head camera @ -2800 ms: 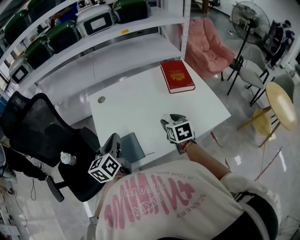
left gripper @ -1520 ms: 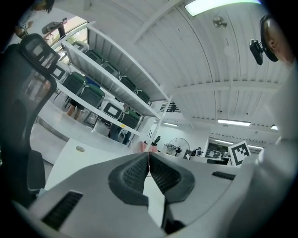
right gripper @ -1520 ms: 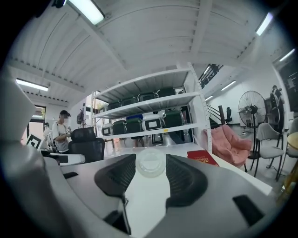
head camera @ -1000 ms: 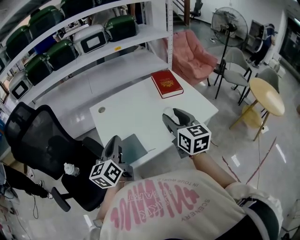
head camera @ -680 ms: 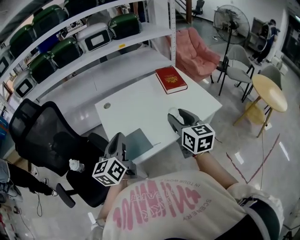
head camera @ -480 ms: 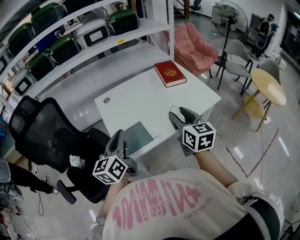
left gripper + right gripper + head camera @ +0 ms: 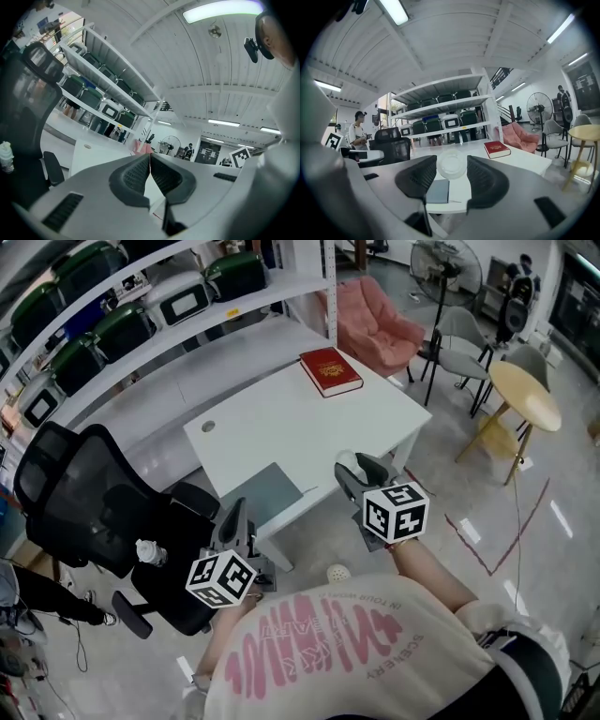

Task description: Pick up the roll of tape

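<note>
The roll of tape (image 7: pixel 451 163), a pale see-through ring, sits between the pads of my right gripper (image 7: pixel 451 168), which is shut on it. In the head view the right gripper (image 7: pixel 348 468) hangs over the floor just off the white desk's (image 7: pixel 281 423) front edge, with the roll of tape (image 7: pixel 345 460) showing white at its tips. My left gripper (image 7: pixel 234 513) is lower left, beside the black chair. Seen from the left gripper (image 7: pixel 150 168) view, its pads meet with nothing between them.
On the desk lie a red book (image 7: pixel 330 370) at the far corner and a grey pad (image 7: pixel 258 495) at the near edge. A black office chair (image 7: pixel 84 498) with a bottle (image 7: pixel 149 552) stands left. A small pale round thing (image 7: pixel 337 573) lies on the floor. Shelves, chairs and a round table (image 7: pixel 525 395) surround.
Both grippers have drawn back from the desk toward the person; the right one, over the desk's front edge before, now hangs over the floor. The tape stays in its jaws.
</note>
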